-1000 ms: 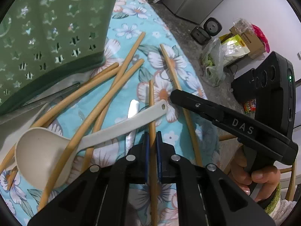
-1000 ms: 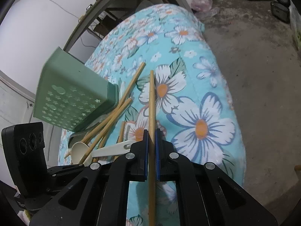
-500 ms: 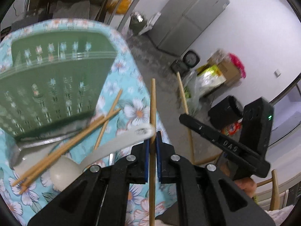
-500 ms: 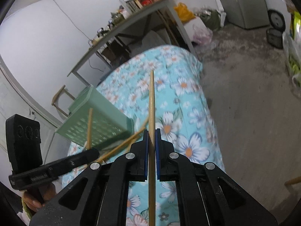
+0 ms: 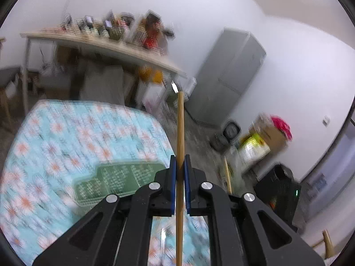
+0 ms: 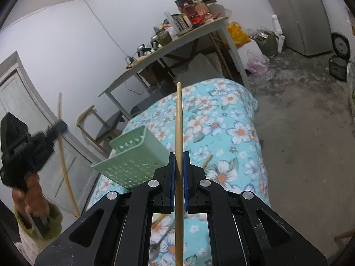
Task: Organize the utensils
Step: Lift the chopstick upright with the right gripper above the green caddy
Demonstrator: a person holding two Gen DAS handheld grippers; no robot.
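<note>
Wooden chopstick (image 5: pixel 180 133) pinched tight in left gripper (image 5: pixel 180 166). Another wooden stick (image 6: pixel 179 119) squeezed in right gripper (image 6: pixel 178 164), above green plastic basket (image 6: pixel 133 155).

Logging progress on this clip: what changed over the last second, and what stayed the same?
Both claws lifted their chopsticks off the flowered cloth. The left claw rose and tipped up with its chopstick, so the green basket now sits low in its view. The right claw also rose with its chopstick. Unchanged: both grips stay shut, basket in place.
</note>
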